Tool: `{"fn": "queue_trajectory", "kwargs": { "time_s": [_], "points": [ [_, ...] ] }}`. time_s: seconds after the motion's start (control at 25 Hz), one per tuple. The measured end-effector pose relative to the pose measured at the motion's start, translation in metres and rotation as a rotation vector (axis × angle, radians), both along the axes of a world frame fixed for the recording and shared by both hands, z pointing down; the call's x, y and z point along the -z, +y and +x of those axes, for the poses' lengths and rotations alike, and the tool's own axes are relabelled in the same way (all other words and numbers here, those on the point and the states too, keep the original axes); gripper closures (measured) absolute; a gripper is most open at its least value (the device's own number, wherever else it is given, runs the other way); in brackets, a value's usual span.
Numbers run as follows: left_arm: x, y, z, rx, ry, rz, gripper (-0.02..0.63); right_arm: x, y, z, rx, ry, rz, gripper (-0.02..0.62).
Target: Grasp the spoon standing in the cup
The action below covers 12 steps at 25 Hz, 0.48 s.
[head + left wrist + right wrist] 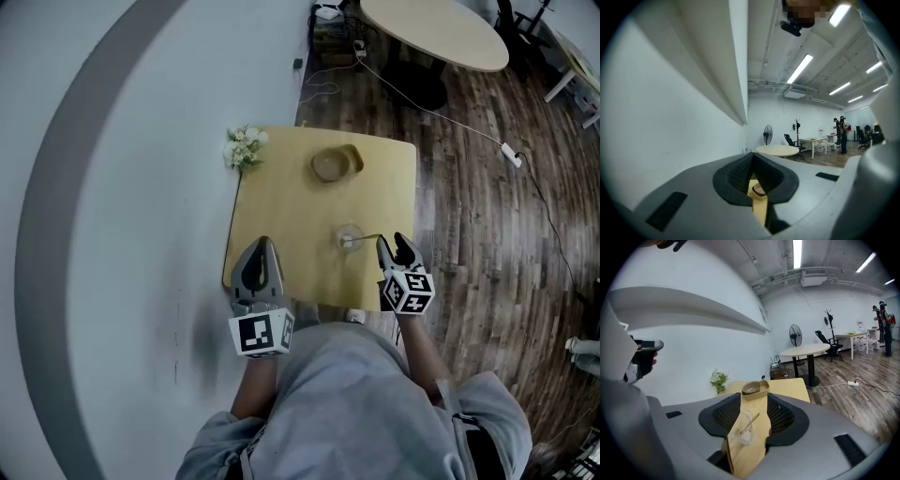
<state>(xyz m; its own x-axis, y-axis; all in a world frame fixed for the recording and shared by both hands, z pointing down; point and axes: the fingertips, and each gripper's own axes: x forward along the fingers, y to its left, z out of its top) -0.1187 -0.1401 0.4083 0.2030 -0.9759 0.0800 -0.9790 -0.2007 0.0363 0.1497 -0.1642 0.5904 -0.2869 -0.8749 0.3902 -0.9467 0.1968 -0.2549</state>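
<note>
The left gripper point(260, 248) points forward, its jaws drawn together at the tips. The right gripper point(392, 246) is held level with it, its jaws wide apart and pressing on nothing. The bare left forearm point(251, 384) and right forearm point(422, 352) reach forward, elbows close to the torso.

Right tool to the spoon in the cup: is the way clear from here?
Probably yes. The right tool is open just beside the cup, the spoon leans toward it, and only bare table lies between.

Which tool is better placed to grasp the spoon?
Right. The right tool is open, cup and spoon lined up just ahead of its jaws; the left tool sits farther away.
</note>
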Motion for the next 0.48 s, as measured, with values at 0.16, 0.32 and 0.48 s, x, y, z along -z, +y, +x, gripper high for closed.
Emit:
{"fn": "queue_trajectory", "kwargs": {
  "time_s": [0.16, 0.32, 0.48],
  "points": [
    [0.000, 0.004, -0.005, 0.034, -0.012, -0.004, 0.604, -0.021, -0.002, -0.003, 0.025, -0.004, -0.046, 0.427],
    [-0.002, 0.006, -0.011, 0.060, -0.019, -0.008, 0.604, -0.039, -0.004, -0.009, 0.047, -0.014, -0.086, 0.434],
    [-0.002, 0.009, -0.016, 0.089, -0.025, -0.011, 0.604, -0.057, -0.006, -0.011, 0.049, -0.038, -0.136, 0.437]
  ]
}}
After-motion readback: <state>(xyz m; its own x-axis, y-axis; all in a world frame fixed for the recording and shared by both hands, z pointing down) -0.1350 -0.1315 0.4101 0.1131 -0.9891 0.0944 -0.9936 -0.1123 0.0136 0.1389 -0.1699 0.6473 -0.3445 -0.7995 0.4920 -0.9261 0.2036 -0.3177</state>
